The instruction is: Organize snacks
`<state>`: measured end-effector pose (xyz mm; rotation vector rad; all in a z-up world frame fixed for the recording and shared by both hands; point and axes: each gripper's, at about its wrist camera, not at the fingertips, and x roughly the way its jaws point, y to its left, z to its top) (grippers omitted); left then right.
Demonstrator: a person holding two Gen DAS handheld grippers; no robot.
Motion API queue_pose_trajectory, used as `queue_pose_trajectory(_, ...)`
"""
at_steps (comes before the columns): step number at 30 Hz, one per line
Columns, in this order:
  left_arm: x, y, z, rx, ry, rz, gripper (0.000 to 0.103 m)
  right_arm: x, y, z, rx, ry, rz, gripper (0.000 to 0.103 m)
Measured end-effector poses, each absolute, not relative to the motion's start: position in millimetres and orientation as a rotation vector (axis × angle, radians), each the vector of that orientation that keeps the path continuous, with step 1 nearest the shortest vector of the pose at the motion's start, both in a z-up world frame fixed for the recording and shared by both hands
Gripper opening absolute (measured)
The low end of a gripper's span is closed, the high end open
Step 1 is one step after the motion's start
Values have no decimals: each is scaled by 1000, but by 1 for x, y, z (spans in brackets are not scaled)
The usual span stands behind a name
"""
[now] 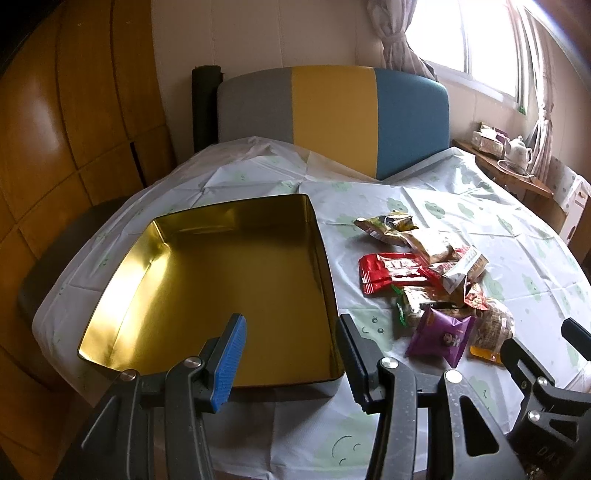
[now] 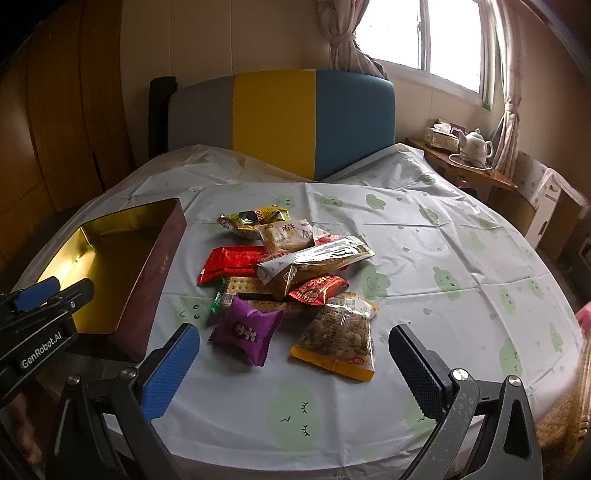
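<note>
Left gripper point(image 1: 291, 354) held low and level, fingers spread wide, nothing between the pads. Right gripper point(image 2: 293, 365) alongside to its right, likewise gaping, empty, pointing forward and slightly down.

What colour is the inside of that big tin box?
Shiny gold inside the tin box, seen best from the left wrist view; its outer wall looks dark maroon.

1. A table under a pale cloth point(image 2: 424, 236) printed with green clouds fills the near ground.
2. At its far edge stands a grey, yellow and blue chair back point(image 2: 280, 118).
3. Wooden panelling point(image 1: 74, 122) covers the left wall.
4. Far right, a bright window point(image 2: 424, 33) with tied curtains point(image 2: 343, 33) lights the room.
5. Beneath it, a wooden side table point(image 2: 476, 173) bears a white teapot point(image 2: 476, 143).
</note>
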<state>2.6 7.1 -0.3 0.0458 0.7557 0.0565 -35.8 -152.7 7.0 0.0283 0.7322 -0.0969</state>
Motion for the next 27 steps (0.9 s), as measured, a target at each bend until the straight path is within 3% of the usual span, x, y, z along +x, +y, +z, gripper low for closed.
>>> queue_pose_trajectory(27, 6, -1, 2, 59, 754, 51, 51, -32, -163, 5, 51, 728, -101, 103)
